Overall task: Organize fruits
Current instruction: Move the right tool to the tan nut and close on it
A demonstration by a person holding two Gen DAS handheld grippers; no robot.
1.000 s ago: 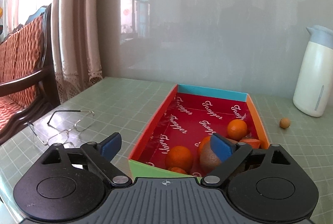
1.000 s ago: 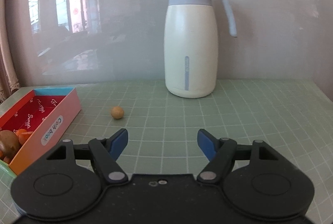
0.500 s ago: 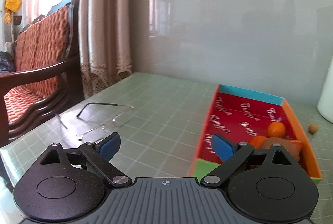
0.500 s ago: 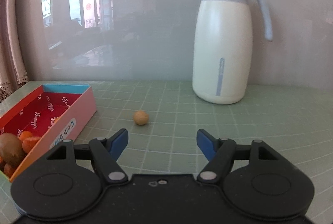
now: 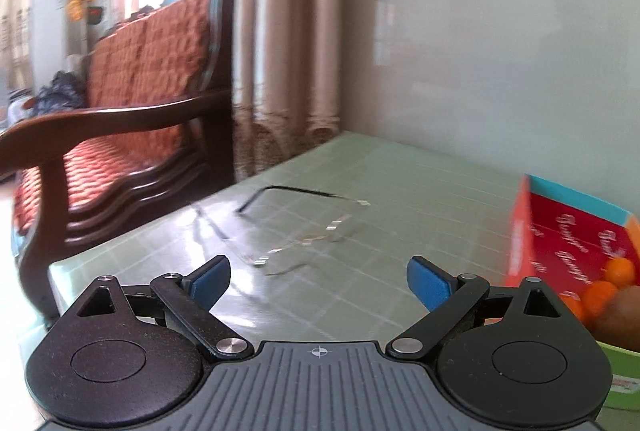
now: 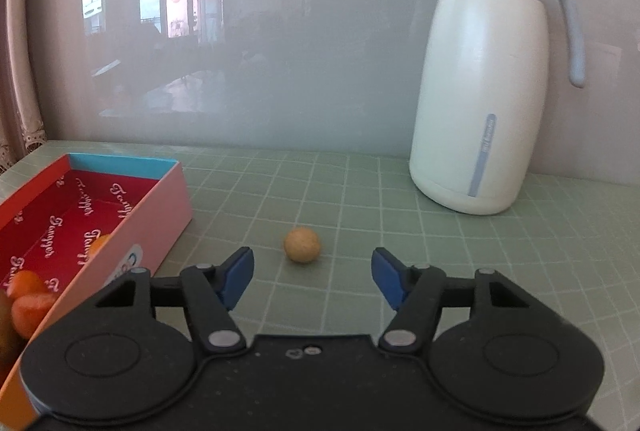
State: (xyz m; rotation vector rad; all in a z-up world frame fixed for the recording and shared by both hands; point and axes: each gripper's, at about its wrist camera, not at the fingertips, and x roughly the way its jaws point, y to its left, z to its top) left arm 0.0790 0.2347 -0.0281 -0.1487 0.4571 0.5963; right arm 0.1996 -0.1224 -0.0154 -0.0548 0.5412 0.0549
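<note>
Both views sit low and close above the green desk (image 6: 500,271), each looking forward and slightly down past its own hand-held gripper at the lower edge. The left wrist view faces the desk's corner, glasses (image 5: 304,231) mid-frame, a wooden sofa (image 5: 120,111) upper left. The right wrist view faces the wall, a jug (image 6: 484,87) upper right. Both share the red box (image 5: 568,251) (image 6: 80,215): right edge there, lower left here.

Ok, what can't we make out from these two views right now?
- Left wrist: box cut by right edge; right tool arm hides part of the fruit.
- Left wrist: glasses motion-blurred.
- Right wrist: fruit in the box cut by left edge and tool body.
- Small round fruit's type unclear.
</note>
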